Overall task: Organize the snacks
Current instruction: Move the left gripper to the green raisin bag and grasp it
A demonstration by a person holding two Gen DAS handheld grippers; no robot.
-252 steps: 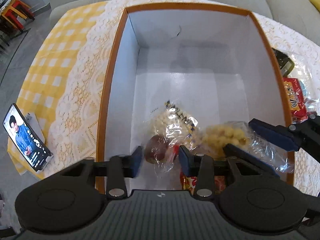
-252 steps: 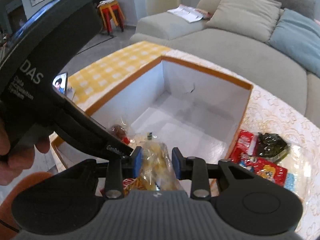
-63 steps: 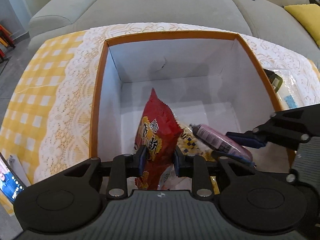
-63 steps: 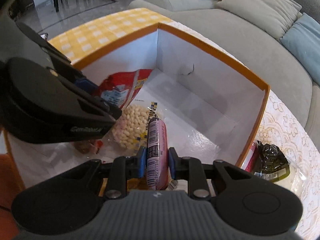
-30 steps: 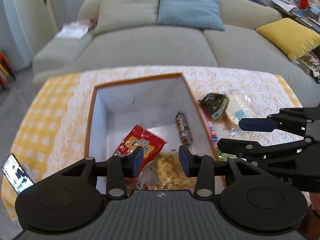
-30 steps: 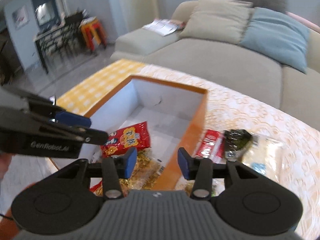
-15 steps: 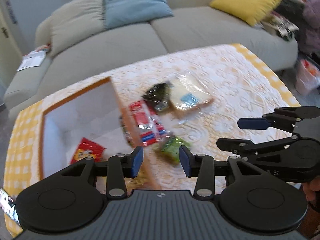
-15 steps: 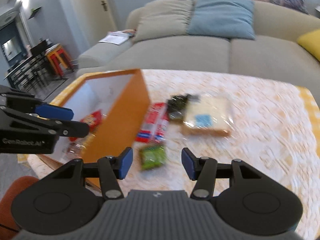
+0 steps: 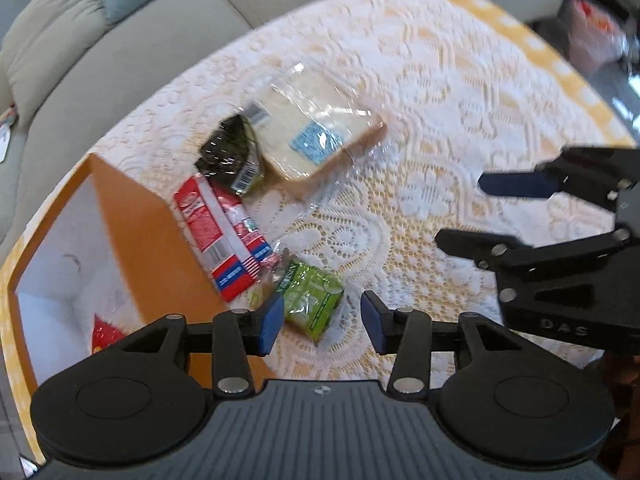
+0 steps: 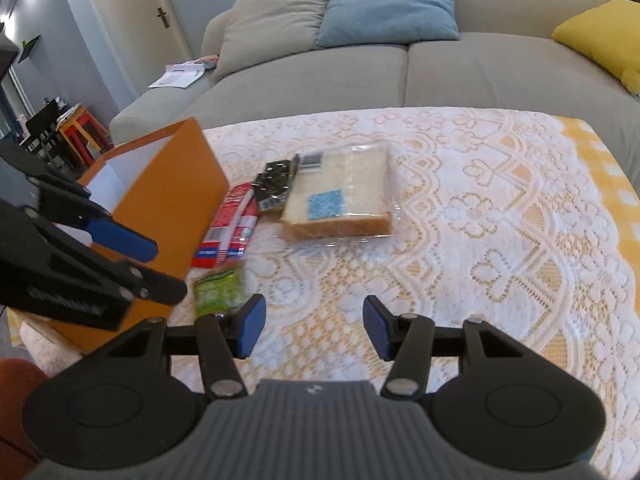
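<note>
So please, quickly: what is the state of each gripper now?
Left gripper: empty, fingers opening above the green snack pack.
Right gripper: open, holding nothing, over the lace tablecloth.

"DAS" on right tongs [image 9: 472, 212] body; snack packet print blurred, unreadable.

The right half of the lace-covered worktop [image 10: 500, 208] lies bare, giving open passage from the near edge to the sofa [image 10: 440, 68] side. Toward the left, the orange box [image 10: 176, 196] stands as a tall wall. Just beside it the red packet [image 10: 232, 224], the dark seaweed packet [image 10: 276, 184], the wrapped bread [image 10: 340, 200] and the green packet [image 10: 218, 290] crowd the strip. The left gripper [image 10: 156, 268], jaws opening and empty, blocks the box's near corner.
</note>
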